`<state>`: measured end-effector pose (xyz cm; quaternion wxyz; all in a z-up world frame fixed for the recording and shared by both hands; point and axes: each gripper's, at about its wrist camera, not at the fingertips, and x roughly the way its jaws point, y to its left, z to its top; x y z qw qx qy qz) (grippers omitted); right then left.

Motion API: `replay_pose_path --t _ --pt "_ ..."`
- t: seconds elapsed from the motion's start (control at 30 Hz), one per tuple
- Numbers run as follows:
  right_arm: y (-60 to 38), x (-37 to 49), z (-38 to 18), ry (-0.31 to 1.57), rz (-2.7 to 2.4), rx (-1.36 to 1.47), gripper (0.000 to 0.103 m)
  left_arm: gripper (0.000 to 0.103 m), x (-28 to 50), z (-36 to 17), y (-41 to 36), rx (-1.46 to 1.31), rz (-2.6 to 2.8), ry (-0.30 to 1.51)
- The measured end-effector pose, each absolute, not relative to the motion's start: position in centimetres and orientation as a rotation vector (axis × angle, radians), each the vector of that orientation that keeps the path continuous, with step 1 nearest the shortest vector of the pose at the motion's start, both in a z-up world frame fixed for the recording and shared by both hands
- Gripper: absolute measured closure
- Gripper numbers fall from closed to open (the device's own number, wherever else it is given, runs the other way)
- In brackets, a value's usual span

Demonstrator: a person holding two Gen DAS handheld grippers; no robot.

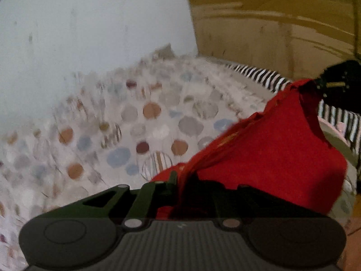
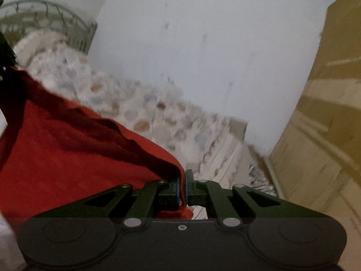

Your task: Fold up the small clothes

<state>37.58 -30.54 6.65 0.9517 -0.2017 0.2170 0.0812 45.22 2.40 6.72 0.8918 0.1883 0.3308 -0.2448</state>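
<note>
I have the red cloth [image 2: 67, 158] lifted off the bed [image 1: 135, 124], stretched between both grippers. My right gripper [image 2: 183, 187] is pinched tight on one corner, fabric plainly between the pads. My left gripper [image 1: 180, 192] has cloth draped over its jaws; I can't tell if they pinch it or have slackened. That is my worry: if the left grip is loose, that corner could slip out and the cloth would swing from the right alone, spoiling the fold
</note>
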Motion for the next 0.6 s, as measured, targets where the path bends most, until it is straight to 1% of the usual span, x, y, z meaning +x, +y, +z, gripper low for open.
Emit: replay_pose_path --t 0.1,0.17,0.27,0.3,0.33,0.37,0.4,0.43,0.47,0.5,0.53,0.57,0.6 --pt "-30.3 41.6 3.9 0.516 0.17 -0.395 0.099 0.084 48.1 4.1 3.5 0.347 -0.506 0.751" --pt "-30.0 43.4 2.3 0.551 0.172 -0.393 0.099 0.078 49.8 2.8 4.3 0.322 -0.494 0.778" --pt "-29.7 45.8 0.1 0.598 0.173 -0.401 0.099 0.077 51.8 1.9 6.2 0.246 -0.456 0.796" --pt "-29.7 46.1 -0.5 0.611 0.173 -0.399 0.099 0.07 52.3 1.8 6.9 0.206 -0.449 0.801" --pt "-29.8 46.7 -1.1 0.627 0.175 -0.394 0.099 0.059 52.5 1.8 7.9 0.159 -0.443 0.804" --pt "-29.8 47.1 -1.6 0.64 0.177 -0.387 0.099 0.053 52.6 1.7 8.9 0.112 -0.438 0.801" --pt "-29.8 47.4 -2.2 0.653 0.18 -0.382 0.099 0.039 52.5 1.6 9.7 0.081 -0.432 0.792" --pt "-29.8 47.9 -2.8 0.663 0.184 -0.383 0.099 0.028 52.1 1.5 10.5 0.059 -0.418 0.774" --pt "-29.7 48.1 -3.2 0.669 0.186 -0.386 0.098 0.023 51.6 1.6 11.0 0.047 -0.406 0.759" --pt "-29.7 48.1 -3.6 0.672 0.185 -0.384 0.097 0.016 51.1 1.4 11.5 0.034 -0.4 0.747" --pt "-29.8 48.1 -3.8 0.678 0.187 -0.372 0.09 0.013 50.4 1.3 11.9 0.019 -0.4 0.739" --pt "-30.0 48.1 -3.9 0.68 0.188 -0.35 0.086 0.012 49.5 1.1 12.3 0.001 -0.406 0.735" --pt "-30.4 48.0 -3.9 0.677 0.191 -0.321 0.072 0.01 48.7 0.9 12.5 -0.012 -0.418 0.734"
